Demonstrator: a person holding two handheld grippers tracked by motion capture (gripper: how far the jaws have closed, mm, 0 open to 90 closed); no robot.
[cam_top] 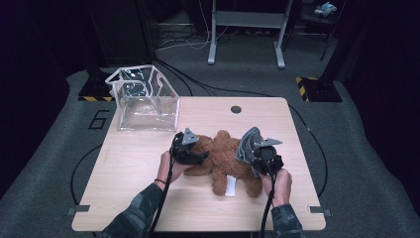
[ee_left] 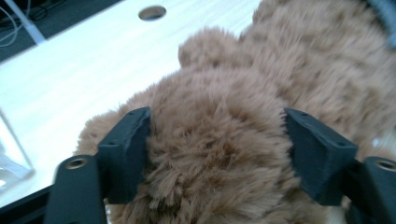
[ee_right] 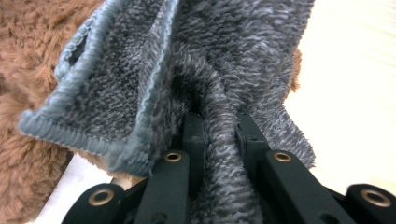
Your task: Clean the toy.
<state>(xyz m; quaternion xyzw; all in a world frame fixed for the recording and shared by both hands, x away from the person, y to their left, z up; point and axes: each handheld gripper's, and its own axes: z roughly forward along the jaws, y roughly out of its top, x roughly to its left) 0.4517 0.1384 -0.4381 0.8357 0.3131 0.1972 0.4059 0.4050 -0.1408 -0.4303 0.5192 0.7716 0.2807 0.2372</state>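
A brown teddy bear (cam_top: 225,166) lies on the wooden table (cam_top: 129,198) with a white tag (cam_top: 231,187) near its lower end. My left gripper (cam_top: 200,154) comes in from the bear's left. In the left gripper view its wide-set jaws sit on both sides of a thick furry part of the bear (ee_left: 219,158), and the pads press into the fur. My right gripper (cam_top: 252,153) is at the bear's right side, shut on a fold of grey fleecy cloth (ee_right: 196,60) that stands up over the bear (cam_top: 246,143). Brown fur (ee_right: 28,51) shows behind the cloth.
A clear plastic bag (cam_top: 143,99) with white trim stands open at the table's back left corner. A round cable hole (cam_top: 236,109) sits near the back edge. Cables trail from both grippers toward the front edge. A desk frame and floor cables lie beyond the table.
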